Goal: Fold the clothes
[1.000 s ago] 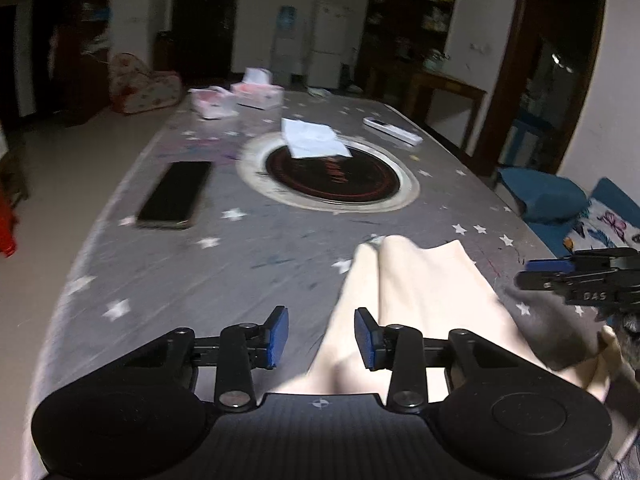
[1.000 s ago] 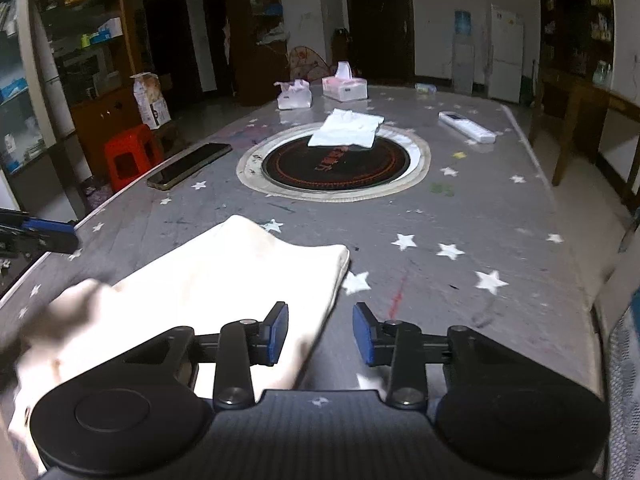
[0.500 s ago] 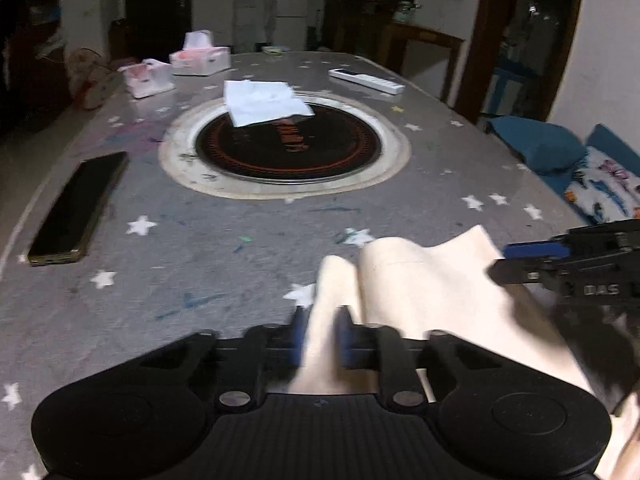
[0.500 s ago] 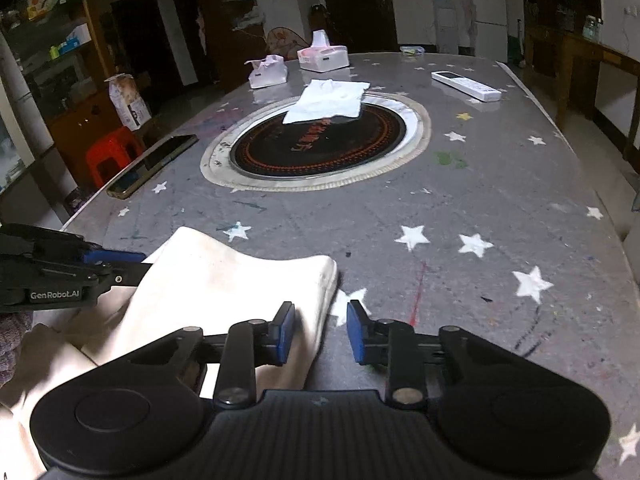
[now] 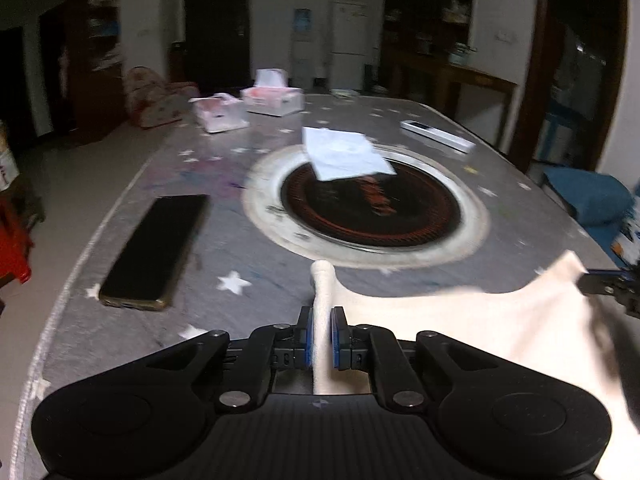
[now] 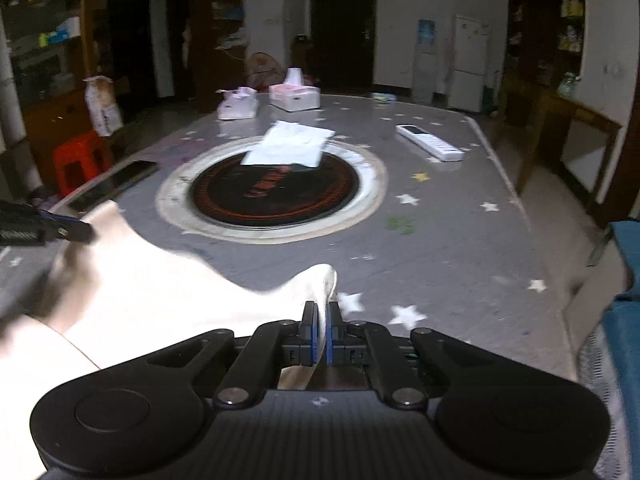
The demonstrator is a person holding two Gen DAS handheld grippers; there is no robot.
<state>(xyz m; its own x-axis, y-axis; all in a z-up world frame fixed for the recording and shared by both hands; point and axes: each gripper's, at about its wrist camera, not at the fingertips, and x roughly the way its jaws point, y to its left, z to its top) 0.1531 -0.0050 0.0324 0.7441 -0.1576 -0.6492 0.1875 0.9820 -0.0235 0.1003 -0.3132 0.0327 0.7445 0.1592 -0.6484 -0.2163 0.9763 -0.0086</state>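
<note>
A cream cloth hangs stretched between my two grippers above the near end of the grey star-patterned table. My left gripper is shut on the cloth's left corner, which sticks up between the blue pads. My right gripper is shut on the cloth's right corner. The cloth sags in the middle. Each gripper shows at the edge of the other's view, the right one and the left one, both at cloth corners.
A black phone lies at the table's left. A round black hotplate with a white paper sits mid-table. A white remote, tissue box and tissue pack lie farther back. A red stool stands left.
Both grippers went from open to shut on the cloth's corners. They have lifted the cloth's edge off the table and carried it forward toward the hotplate.
</note>
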